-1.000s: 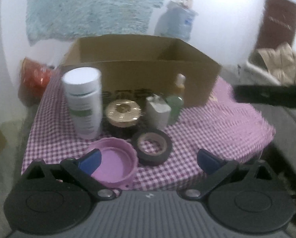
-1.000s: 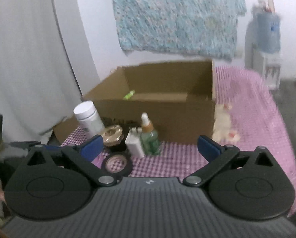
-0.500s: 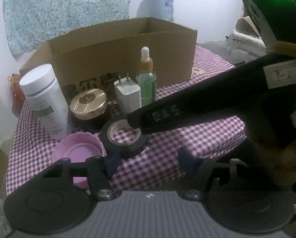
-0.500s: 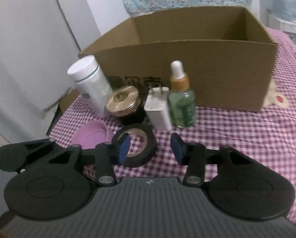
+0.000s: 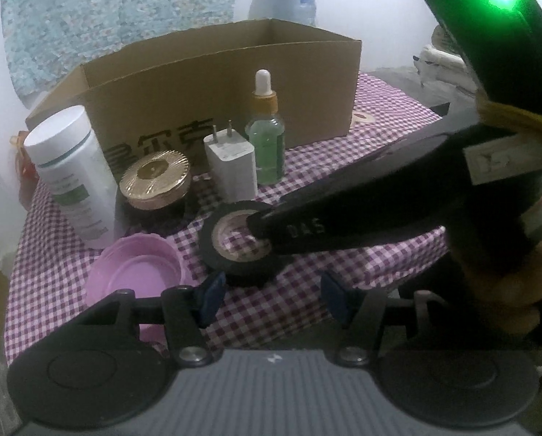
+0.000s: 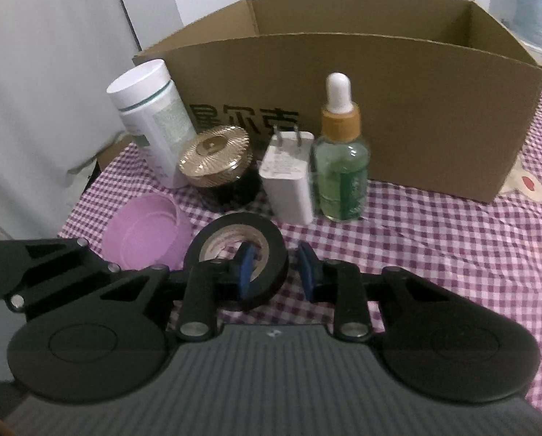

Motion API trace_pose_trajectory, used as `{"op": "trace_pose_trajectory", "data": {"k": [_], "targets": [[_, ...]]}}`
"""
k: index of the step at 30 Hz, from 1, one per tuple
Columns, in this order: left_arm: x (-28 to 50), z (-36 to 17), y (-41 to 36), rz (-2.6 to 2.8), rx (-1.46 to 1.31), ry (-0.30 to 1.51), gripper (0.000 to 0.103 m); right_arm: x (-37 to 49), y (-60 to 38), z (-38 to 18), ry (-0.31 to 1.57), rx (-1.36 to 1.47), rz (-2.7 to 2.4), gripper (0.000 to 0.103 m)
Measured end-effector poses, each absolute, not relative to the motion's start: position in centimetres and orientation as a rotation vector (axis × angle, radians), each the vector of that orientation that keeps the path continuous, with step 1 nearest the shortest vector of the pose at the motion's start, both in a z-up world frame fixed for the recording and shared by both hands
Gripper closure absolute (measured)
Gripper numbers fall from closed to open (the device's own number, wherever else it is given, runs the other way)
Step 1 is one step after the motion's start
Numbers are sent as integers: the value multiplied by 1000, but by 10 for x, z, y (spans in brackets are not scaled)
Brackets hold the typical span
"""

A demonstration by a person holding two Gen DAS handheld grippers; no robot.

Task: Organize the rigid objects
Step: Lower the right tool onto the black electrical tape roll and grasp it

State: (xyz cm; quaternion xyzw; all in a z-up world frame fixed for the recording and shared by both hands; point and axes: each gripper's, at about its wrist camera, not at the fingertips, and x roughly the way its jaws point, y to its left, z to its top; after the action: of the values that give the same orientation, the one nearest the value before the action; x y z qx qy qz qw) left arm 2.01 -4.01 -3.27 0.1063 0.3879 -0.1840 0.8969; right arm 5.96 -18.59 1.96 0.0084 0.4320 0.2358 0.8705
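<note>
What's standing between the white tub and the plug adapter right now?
The gold-lidded jar stands between the white tub and the plug adapter; the right wrist view shows it best, and nothing else fills that gap.

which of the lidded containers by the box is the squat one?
The gold-lidded jar: low, wide and dark-bodied, between the tall white bottle and the charger. The dropper bottle is tall too.

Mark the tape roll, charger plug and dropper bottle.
tape roll [image 6: 276, 245]: right wrist view, right side of black rim.
charger plug [image 6: 287, 181]: right wrist view, white front face.
dropper bottle [image 6: 341, 178]: right wrist view, green glass body.
</note>
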Motion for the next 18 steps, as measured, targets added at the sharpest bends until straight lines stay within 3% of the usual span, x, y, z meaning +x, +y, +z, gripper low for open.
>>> {"op": "trace_pose_trajectory", "data": {"k": [6, 11, 18], "targets": [[21, -33, -50, -400, 243, 799, 41, 54, -206, 20, 908, 20, 450, 77], [26, -34, -58, -433, 255, 807, 30, 49, -227, 21, 910, 35, 412, 77], [37, -40, -73, -472, 259, 814, 27, 49, -242, 20, 911, 66, 401, 77]]}}
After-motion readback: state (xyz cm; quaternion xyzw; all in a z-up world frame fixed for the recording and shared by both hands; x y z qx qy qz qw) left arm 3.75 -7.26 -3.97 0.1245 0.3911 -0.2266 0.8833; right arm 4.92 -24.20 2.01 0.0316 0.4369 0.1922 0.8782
